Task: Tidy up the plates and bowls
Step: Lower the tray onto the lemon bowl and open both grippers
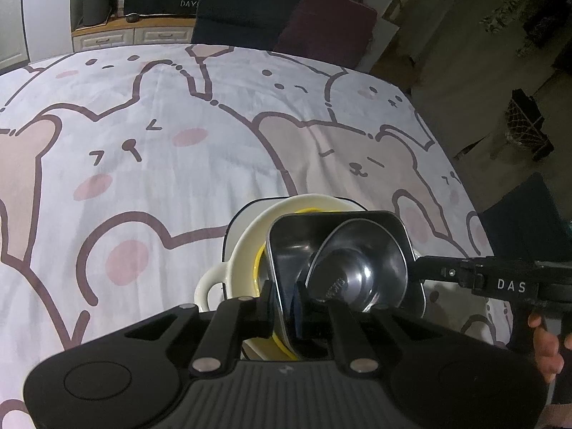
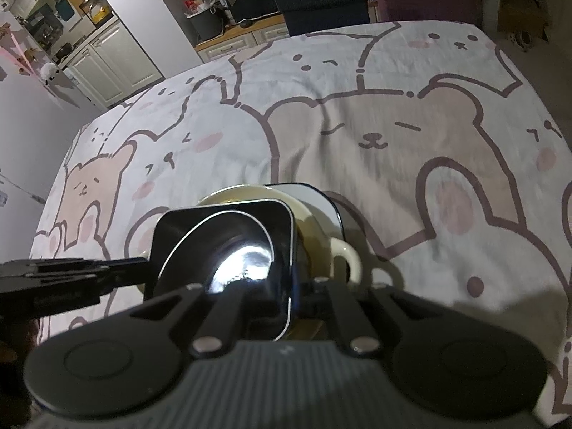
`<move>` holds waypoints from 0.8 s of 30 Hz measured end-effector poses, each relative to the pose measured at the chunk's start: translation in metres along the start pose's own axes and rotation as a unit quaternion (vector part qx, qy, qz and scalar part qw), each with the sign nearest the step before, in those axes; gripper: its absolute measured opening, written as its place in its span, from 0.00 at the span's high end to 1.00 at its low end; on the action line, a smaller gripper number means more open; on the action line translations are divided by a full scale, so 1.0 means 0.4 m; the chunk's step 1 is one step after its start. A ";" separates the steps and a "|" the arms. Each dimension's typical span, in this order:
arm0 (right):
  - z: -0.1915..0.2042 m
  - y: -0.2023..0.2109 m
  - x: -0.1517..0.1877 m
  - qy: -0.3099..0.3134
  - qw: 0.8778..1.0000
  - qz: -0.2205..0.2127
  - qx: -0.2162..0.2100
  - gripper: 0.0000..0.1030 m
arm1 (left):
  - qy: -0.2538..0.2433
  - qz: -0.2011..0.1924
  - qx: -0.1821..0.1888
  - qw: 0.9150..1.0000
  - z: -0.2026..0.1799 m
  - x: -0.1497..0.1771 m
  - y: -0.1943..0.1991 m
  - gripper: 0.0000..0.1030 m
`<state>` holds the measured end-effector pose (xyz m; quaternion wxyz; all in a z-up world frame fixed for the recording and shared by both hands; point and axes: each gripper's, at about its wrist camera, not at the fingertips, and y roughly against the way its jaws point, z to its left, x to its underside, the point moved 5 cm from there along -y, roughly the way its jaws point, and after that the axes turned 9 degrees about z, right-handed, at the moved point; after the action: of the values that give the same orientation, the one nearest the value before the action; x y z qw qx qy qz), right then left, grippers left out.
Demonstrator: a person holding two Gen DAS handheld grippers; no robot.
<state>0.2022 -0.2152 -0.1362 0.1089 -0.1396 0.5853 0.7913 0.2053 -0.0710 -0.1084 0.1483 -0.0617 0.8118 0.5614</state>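
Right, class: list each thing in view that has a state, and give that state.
Square metal dish: tilted, nested in the cream bowl, gripped at both edges.
Round metal dish: inside the square one.
Cream bowl: upright, on a dark-rimmed plate.
Left gripper: shut on rim.
Right gripper: shut on rim.

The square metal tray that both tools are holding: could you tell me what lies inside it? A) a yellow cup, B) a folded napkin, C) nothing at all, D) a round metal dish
D: in both wrist views a round metal dish sits tilted inside the square metal tray, which stands over the cream handled bowl.
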 end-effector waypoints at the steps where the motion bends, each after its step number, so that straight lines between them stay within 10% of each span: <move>1: 0.001 0.002 0.000 0.000 1.000 -0.001 -0.002 0.91 | -0.001 -0.001 -0.001 1.000 0.000 0.001 0.002 0.87; 9: 0.005 0.030 0.008 0.008 1.000 -0.016 0.009 0.90 | -0.008 -0.019 -0.016 1.000 -0.007 0.004 0.027 0.44; 14: 0.018 0.071 0.022 0.028 0.998 -0.048 0.019 0.59 | -0.010 -0.063 -0.042 0.997 -0.012 0.009 0.068 0.01; 24: 0.008 0.183 0.080 0.043 0.989 -0.136 0.033 0.18 | -0.017 -0.131 -0.067 0.989 -0.030 0.056 0.181 0.00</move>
<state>0.1472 -0.2333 -0.0810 0.1949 -0.2480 0.5904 0.7429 0.1627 -0.0544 -0.0467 0.2301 -0.1681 0.7546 0.5911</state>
